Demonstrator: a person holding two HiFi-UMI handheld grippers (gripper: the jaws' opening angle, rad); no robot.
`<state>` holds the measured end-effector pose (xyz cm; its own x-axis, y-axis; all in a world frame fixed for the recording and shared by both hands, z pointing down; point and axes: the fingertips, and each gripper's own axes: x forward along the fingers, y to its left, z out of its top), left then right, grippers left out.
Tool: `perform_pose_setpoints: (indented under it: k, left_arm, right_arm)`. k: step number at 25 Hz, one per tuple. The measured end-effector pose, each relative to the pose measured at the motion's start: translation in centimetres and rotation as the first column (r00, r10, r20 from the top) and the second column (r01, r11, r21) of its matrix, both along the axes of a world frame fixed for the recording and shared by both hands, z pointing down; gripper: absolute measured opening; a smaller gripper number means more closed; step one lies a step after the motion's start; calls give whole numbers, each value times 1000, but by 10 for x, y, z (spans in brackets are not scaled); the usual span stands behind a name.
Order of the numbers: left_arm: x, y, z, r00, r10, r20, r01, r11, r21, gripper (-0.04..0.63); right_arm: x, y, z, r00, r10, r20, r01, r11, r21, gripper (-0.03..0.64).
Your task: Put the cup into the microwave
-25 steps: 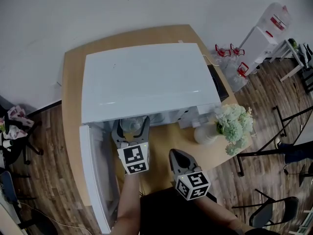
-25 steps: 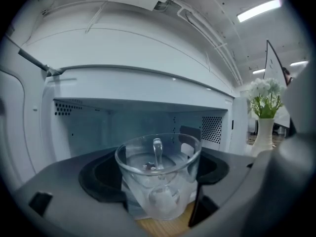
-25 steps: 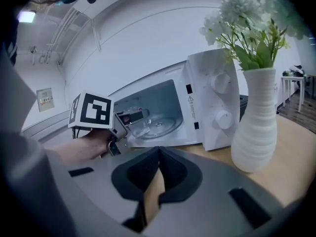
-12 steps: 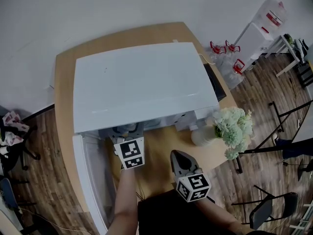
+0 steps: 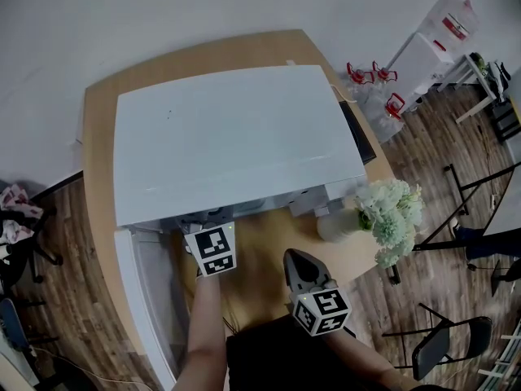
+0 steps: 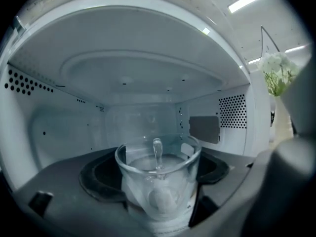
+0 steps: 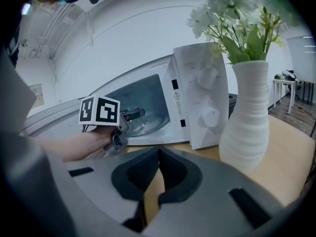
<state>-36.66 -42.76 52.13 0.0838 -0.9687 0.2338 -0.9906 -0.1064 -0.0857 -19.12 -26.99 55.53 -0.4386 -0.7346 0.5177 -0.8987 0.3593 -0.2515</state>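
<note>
Cup: upright, clamped between the jaws of the left hand-held gripper, just inside the microwave opening. The cavity floor lies straight ahead and below. Right hand-held gripper: closed, empty, farther back over the worktop.

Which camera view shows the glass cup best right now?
The left gripper view: the cup fills the centre, gripped between the jaws inside the microwave. The head view hides it under the microwave's top; the right gripper view shows only a small glint.
</note>
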Motion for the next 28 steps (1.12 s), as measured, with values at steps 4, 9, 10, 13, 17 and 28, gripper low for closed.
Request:
perform_pose_setpoints:
  k: [4, 9, 10, 13, 17, 28]
  left_arm:
    - [4, -1, 1, 1000, 16, 26, -16, 1000, 10, 408]
    - [5, -4, 2, 1000, 7, 24, -8, 1000, 20, 408]
    - [5, -4, 1, 1000, 4, 25, -4, 1000, 22, 408]
    - [6, -6, 2, 1000, 8, 22, -8, 1000, 28, 408]
    - [5, -6, 2, 1000, 14, 25, -15, 1000, 19, 408]
    - [6, -10, 1, 999, 23, 31, -23, 1000, 20, 408]
  right_arm:
    - [2, -1, 2, 1000, 6, 3, -6, 1000, -7, -6]
    - [4, 0, 7, 1000, 15, 13, -15, 1000, -21, -6]
    - [5, 1, 8, 1000, 15, 15, -15, 1000, -24, -6]
    - [8, 3, 8, 1000, 18, 15, -17, 999, -28, -6]
    - [11, 3, 8, 999, 30, 22, -29, 999, -28, -6]
    - [18, 6, 9, 999, 34, 16, -33, 999, -30, -6]
